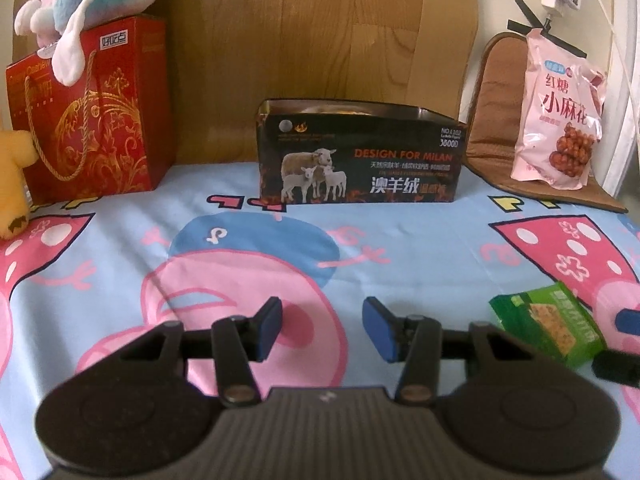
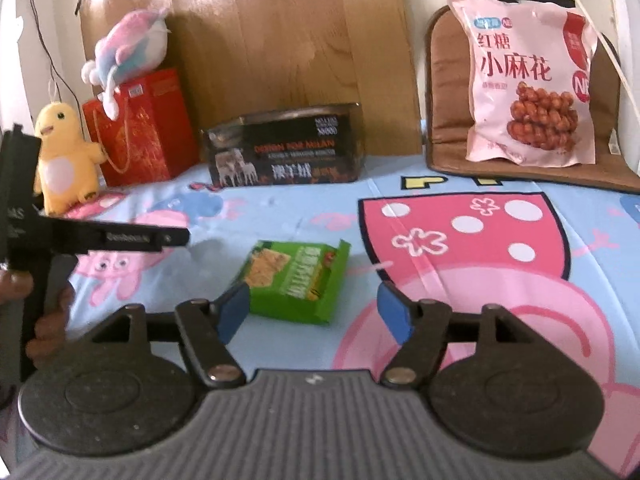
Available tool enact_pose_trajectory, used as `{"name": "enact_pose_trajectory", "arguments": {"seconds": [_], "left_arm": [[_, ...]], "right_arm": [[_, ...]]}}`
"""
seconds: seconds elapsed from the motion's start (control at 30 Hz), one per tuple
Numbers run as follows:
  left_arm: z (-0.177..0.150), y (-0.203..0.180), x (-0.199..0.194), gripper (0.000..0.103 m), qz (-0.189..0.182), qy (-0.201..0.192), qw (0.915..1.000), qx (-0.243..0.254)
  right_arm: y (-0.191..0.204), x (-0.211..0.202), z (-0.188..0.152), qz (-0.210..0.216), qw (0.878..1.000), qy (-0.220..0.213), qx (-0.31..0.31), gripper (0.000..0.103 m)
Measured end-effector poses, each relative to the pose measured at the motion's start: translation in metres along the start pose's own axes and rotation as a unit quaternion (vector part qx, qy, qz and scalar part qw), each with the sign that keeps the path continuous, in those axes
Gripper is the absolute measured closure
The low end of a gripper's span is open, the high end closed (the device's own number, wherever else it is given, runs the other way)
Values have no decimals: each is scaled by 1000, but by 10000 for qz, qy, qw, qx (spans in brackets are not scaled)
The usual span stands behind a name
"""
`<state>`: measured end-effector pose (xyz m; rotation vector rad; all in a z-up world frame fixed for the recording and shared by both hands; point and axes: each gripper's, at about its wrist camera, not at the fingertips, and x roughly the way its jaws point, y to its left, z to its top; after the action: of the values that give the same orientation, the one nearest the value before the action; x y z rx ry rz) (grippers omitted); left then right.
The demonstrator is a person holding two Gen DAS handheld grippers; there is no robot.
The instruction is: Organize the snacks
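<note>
The green snack packet (image 2: 298, 280) lay flat on the cartoon-print sheet (image 2: 460, 240), between the wide-spread pads of the right hand-held gripper (image 2: 316, 314), which gripped nothing. The left hand-held gripper (image 1: 322, 330) hovered partly open and empty, facing the black box (image 1: 360, 152).
</note>
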<state>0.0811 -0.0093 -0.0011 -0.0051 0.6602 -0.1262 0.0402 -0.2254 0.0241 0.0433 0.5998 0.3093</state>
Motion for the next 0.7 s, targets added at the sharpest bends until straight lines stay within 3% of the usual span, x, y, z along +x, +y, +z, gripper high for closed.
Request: {"name": "enact_pose_trajectory", "arguments": {"seconds": [0.17, 0.23, 0.3, 0.47, 0.57, 0.7], "left_arm": [[0, 4, -4, 57, 32, -24, 10000, -71], [2, 13, -8, 56, -27, -10, 9996, -273], [4, 21, -12, 56, -134, 4, 9989, -449], [5, 35, -27, 56, -410, -2, 9965, -733], [3, 36, -31, 56, -809, 97, 9927, -886], [3, 28, -26, 54, -1712, 431, 9782, -1098]], "right_arm": [[-3, 13, 3, 101, 9992, 381, -43, 41], [4, 17, 7, 327, 9984, 468, -31, 70], [15, 22, 8, 737, 9957, 543, 130, 73], [49, 23, 2, 1650, 9845, 591, -47, 70], [43, 13, 2, 1593, 9859, 495, -134, 68], [23, -4, 1, 1265, 9912, 334, -212, 43]]}}
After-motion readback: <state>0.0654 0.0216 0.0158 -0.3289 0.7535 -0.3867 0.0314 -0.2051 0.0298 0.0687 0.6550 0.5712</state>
